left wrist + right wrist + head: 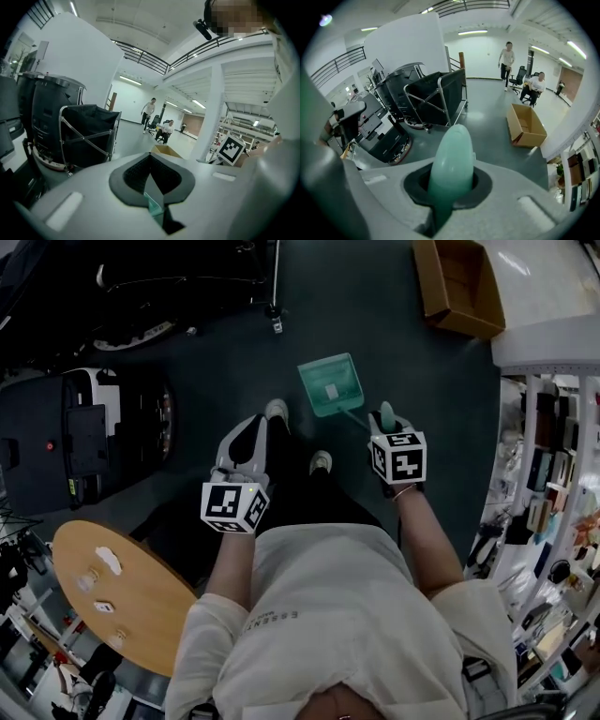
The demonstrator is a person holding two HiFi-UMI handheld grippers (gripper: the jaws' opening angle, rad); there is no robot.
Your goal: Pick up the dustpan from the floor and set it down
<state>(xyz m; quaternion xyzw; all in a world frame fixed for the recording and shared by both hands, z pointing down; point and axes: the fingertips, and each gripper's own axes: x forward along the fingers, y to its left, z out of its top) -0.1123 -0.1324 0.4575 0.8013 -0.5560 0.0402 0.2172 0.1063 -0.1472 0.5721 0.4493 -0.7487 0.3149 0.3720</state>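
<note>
Dustpan (330, 385) at twelve o'clock, low near the floor (403, 324); my right tool (384, 425) clamps its handle (452, 159) to carry it, left tool (251, 427) closed on nothing, simply spare, I'd say.

box (469, 326): cut @ top edge | dustpan (330, 381) label: illegible (too sm.)

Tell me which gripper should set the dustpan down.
Right. The right gripper is shut on the dustpan by its handle, so it can simply lower it. The left gripper is shut on nothing and is apart from the dustpan.
</note>
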